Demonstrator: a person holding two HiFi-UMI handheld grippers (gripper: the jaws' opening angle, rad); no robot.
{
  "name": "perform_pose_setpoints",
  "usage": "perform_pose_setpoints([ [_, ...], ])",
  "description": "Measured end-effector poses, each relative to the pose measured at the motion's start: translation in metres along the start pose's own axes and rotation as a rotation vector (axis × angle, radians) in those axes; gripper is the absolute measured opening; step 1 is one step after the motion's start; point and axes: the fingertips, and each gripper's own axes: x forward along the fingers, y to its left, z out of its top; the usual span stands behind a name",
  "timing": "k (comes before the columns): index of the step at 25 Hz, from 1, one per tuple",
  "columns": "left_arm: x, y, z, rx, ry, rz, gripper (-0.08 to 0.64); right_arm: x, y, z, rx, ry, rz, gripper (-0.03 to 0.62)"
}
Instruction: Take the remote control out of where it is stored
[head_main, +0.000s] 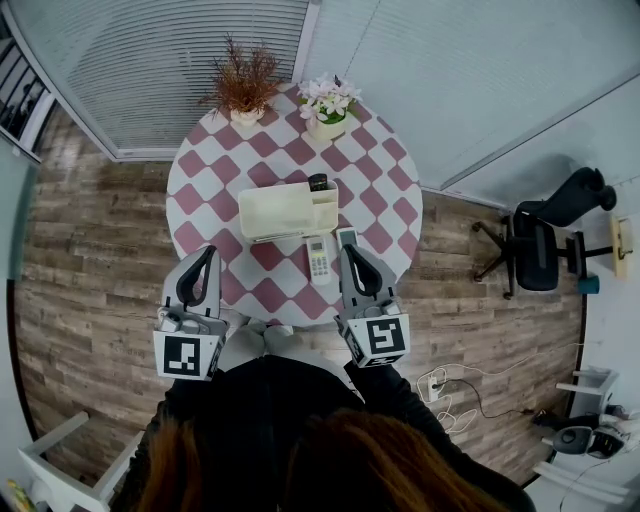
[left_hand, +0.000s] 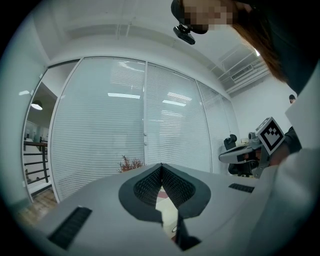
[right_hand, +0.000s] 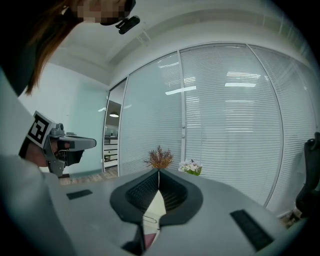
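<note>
On the round table (head_main: 200, 170) with the red and white checked cloth stands a cream storage box (head_main: 272, 212). The white remote control (head_main: 319, 260) lies flat on the cloth just in front of it, outside the box, with its length pointing toward the person. A small black object (head_main: 319, 182) stands in the right end compartment of the box. The left gripper (head_main: 209, 254) is over the near left part of the table, apart from the box and from the remote control. Its fingers (left_hand: 147, 187) are pressed together at the tips and hold nothing. The right gripper (head_main: 351, 252) is just beside the remote control, on its right side. Its fingers (right_hand: 142, 192) are closed as well, with nothing between them. A slim grey thing (head_main: 347, 237) lies at the tip of the right gripper – what it is, I cannot tell. At the far edge of the table stand a dried reddish plant (head_main: 243, 85) and a pot of white flowers (head_main: 328, 103)
</note>
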Motion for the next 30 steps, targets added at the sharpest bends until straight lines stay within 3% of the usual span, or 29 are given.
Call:
perform_pose_setpoints([
  [15, 0.0, 0.002, 0.001, 0.007, -0.018, 0.012, 0.006, 0.041, -0.008, -0.005, -0.001, 0.014, 0.008, 0.015],
  [30, -0.003, 0.011, -0.001, -0.002, -0.015, 0.045, 0.006, 0.105, -0.02, -0.052, 0.027, 0.14, 0.011, 0.015],
])
